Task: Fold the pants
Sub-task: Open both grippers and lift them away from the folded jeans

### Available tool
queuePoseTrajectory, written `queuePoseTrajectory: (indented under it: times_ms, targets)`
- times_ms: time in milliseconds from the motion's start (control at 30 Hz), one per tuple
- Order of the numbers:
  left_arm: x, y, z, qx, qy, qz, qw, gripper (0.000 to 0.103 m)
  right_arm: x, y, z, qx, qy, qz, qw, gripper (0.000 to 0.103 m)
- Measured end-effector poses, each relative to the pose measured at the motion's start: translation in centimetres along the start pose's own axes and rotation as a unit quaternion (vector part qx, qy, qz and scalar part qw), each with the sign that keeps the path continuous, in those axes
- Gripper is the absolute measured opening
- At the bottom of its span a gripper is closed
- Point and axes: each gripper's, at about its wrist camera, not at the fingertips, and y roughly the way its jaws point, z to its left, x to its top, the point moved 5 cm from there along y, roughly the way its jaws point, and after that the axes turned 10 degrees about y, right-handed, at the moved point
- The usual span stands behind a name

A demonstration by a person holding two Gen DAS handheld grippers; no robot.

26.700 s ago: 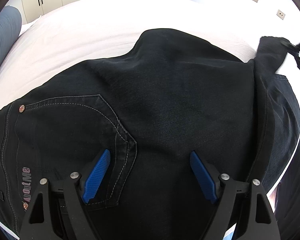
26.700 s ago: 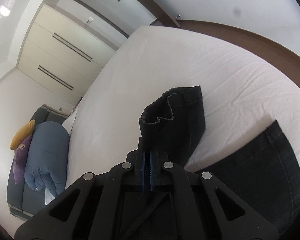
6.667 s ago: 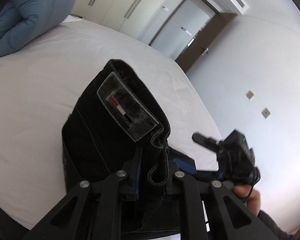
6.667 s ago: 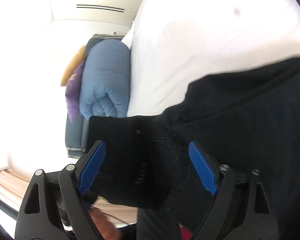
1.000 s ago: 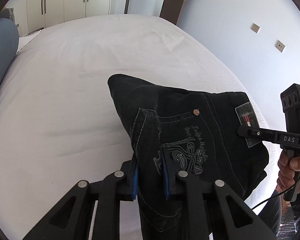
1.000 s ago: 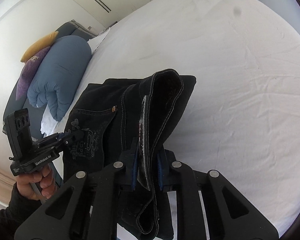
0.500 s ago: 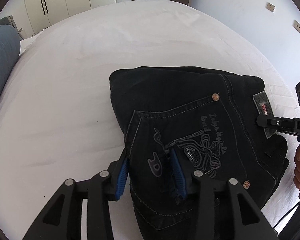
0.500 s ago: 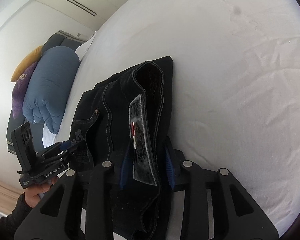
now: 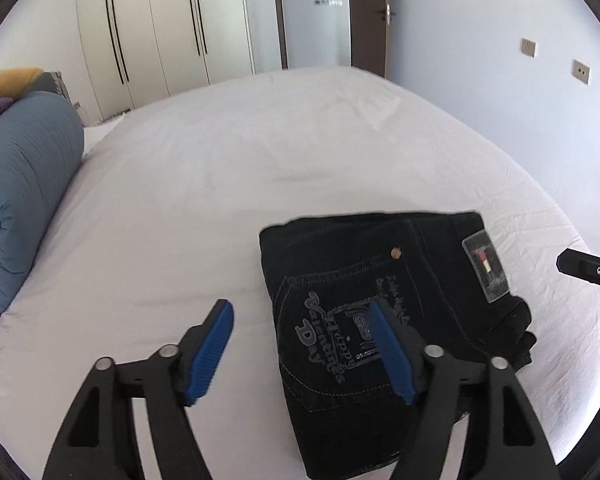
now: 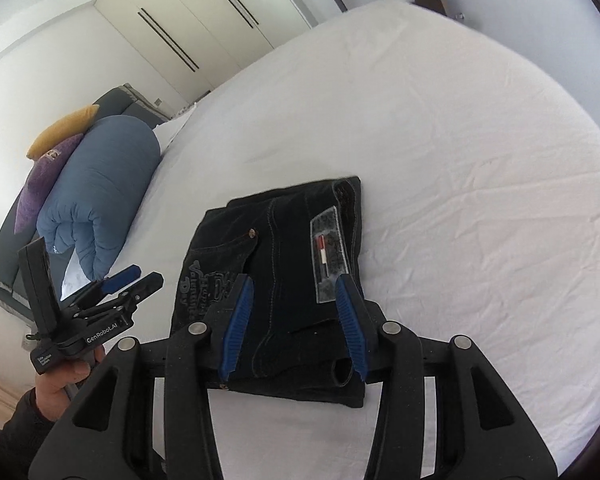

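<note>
The black pants lie folded in a flat rectangle on the white bed, back pocket embroidery and waist label facing up. My left gripper hovers over their near left edge. Its jaws are opening, and the blue pads touch no cloth. In the right wrist view the same pants lie under my right gripper. Its jaws are opening too, and the pads stand clear of the fabric near the waistband. A hand holds the left gripper left of the pants.
A rolled blue duvet lies at the bed's left side, with yellow and purple pillows behind it. Wardrobe doors and a door stand beyond the bed. Bare white sheet stretches beyond and right of the pants.
Both grippers have let go of the pants, opened and drawn back. The raised folds have dropped, and the pants now lie flat on the bed.
</note>
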Motion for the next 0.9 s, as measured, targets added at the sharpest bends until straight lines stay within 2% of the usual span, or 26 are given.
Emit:
queuePoseTrajectory:
  times_ms: [33, 100, 133, 167, 200, 267, 333, 367, 433, 467, 533, 567, 633, 667, 733, 833, 900]
  targets:
    - [0.3, -1.9, 0.2, 0.014, -0.004, -0.029, 0.9995, 0.102, -0.2, -1.4, 1.0, -0.005, -0.014, -0.019, 1.000, 0.042]
    - [0.2, -5.9, 1.0, 0.040, -0.014, -0.074, 0.9964, 0.103, -0.6, -3.9, 3.4, -0.016, -0.043, -0.059, 0.997, 0.044]
    - [0.3, -8.0, 1.4, 0.053, -0.020, -0.094, 0.9940, 0.103, -0.9, -5.1, 5.1, -0.022, -0.056, -0.078, 0.995, 0.051]
    - [0.3, -9.5, 1.7, 0.064, -0.026, -0.110, 0.9915, 0.103, -1.3, -6.8, 6.4, -0.031, -0.070, -0.103, 0.992, 0.062]
    - [0.2, -11.2, 2.1, 0.081, -0.038, -0.129, 0.9876, 0.103, -1.6, -8.2, 7.5, -0.037, -0.083, -0.128, 0.988, 0.069]
    - [-0.2, -14.6, 2.6, 0.106, -0.066, -0.153, 0.9803, 0.103, -2.6, -11.7, 9.6, -0.041, -0.112, -0.188, 0.975, 0.087]
    - [-0.8, -17.5, 2.9, 0.113, -0.095, -0.170, 0.9743, 0.103, -3.6, -15.1, 11.2, -0.050, -0.135, -0.245, 0.959, 0.098]
    - [-1.2, -19.3, 3.1, 0.117, -0.116, -0.185, 0.9689, 0.103, -4.2, -16.9, 12.2, -0.054, -0.152, -0.277, 0.947, 0.102]
    - [-1.7, -22.5, 3.4, 0.110, -0.134, -0.223, 0.9593, 0.103, -5.1, -19.3, 13.5, -0.071, -0.174, -0.308, 0.933, 0.103]
    - [-1.9, -24.1, 3.2, 0.093, -0.124, -0.229, 0.9610, 0.103, -5.4, -20.2, 14.0, -0.080, -0.182, -0.313, 0.929, 0.103]
    - [-1.6, -25.2, 2.9, 0.065, -0.091, -0.222, 0.9686, 0.103, -6.0, -21.6, 14.7, -0.089, -0.185, -0.303, 0.931, 0.103]
    - [-1.5, -25.7, 2.8, 0.061, -0.071, -0.211, 0.9729, 0.103, -6.2, -22.1, 14.9, -0.091, -0.183, -0.296, 0.933, 0.103]
    - [-1.5, -26.9, 2.5, 0.075, -0.037, -0.206, 0.9749, 0.103, -6.7, -23.0, 15.1, -0.089, -0.174, -0.274, 0.942, 0.103]
    - [-1.3, -27.3, 2.2, 0.069, -0.017, -0.202, 0.9768, 0.103, -6.9, -23.4, 15.2, -0.085, -0.166, -0.260, 0.947, 0.103]
    - [-1.4, -27.9, 2.2, 0.053, -0.019, -0.185, 0.9810, 0.103, -8.2, -24.5, 15.3, -0.082, -0.148, -0.228, 0.959, 0.103]
    - [-1.5, -27.8, 2.3, 0.021, -0.049, -0.158, 0.9861, 0.103, -9.4, -25.3, 15.2, -0.073, -0.123, -0.188, 0.972, 0.103]
    - [-1.8, -26.9, 2.0, 0.008, -0.052, -0.123, 0.9910, 0.103, -10.3, -26.2, 15.2, -0.070, -0.111, -0.178, 0.975, 0.103]
